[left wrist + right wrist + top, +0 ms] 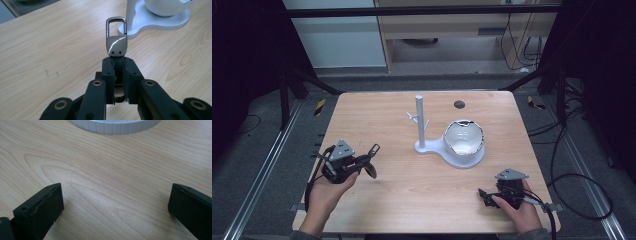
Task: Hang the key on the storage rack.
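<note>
Keyring clip (116, 37) — pinched in left claw (119, 65)

Lit evenly from above, table (412, 190) bright against dark, murky surroundings. Soft, short shadows under the left gripper (371, 159) near the table's left edge. Bright streak of glare across the metal keychain clip (116, 45). Sharp wood grain in both gripper views; blurred black fingers (40, 210) up close.

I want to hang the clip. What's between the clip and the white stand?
Nothing: in the left gripper view, bare table lies between the clip and the stand.
</note>
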`<state>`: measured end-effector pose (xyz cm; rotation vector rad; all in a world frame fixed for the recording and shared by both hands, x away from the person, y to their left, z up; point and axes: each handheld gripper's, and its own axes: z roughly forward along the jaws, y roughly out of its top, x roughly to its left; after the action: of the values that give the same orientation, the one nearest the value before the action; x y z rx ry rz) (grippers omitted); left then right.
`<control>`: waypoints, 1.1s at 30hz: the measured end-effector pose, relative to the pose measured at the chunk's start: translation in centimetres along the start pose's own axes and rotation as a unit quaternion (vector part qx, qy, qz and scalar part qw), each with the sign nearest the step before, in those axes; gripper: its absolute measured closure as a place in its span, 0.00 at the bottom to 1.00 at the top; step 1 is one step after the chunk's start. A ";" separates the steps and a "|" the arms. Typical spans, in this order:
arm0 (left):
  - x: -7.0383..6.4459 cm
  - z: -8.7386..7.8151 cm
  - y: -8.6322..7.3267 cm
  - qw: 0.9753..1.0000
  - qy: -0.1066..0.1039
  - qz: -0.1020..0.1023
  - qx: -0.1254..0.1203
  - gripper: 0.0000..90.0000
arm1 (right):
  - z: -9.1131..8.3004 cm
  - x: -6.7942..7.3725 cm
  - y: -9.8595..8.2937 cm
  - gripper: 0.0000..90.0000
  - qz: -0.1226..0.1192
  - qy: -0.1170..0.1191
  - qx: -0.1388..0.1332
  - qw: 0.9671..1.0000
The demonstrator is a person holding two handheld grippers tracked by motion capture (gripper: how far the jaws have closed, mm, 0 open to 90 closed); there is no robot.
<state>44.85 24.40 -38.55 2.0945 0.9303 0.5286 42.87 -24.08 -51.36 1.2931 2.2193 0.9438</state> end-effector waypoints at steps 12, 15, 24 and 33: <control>-1.9 1.0 2.0 1.000 -0.003 0.016 -0.013 0.89 | 0.0 0.0 0.0 0.00 0.001 0.000 0.000 1.000; -2.3 1.2 2.5 1.000 -0.004 0.016 -0.019 0.89 | 0.0 0.0 0.0 0.00 0.001 0.000 0.000 1.000; -3.4 1.3 4.3 0.999 -0.002 0.027 -0.030 0.89 | 0.0 0.0 0.0 0.00 0.002 0.001 0.001 1.000; -3.9 1.7 4.9 0.999 -0.006 0.030 -0.036 0.89 | 0.0 0.0 0.0 0.00 0.001 0.000 0.001 1.000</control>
<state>45.53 18.49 -35.94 2.0637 0.8318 0.5704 42.85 -24.06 -51.35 1.2972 2.2197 0.9443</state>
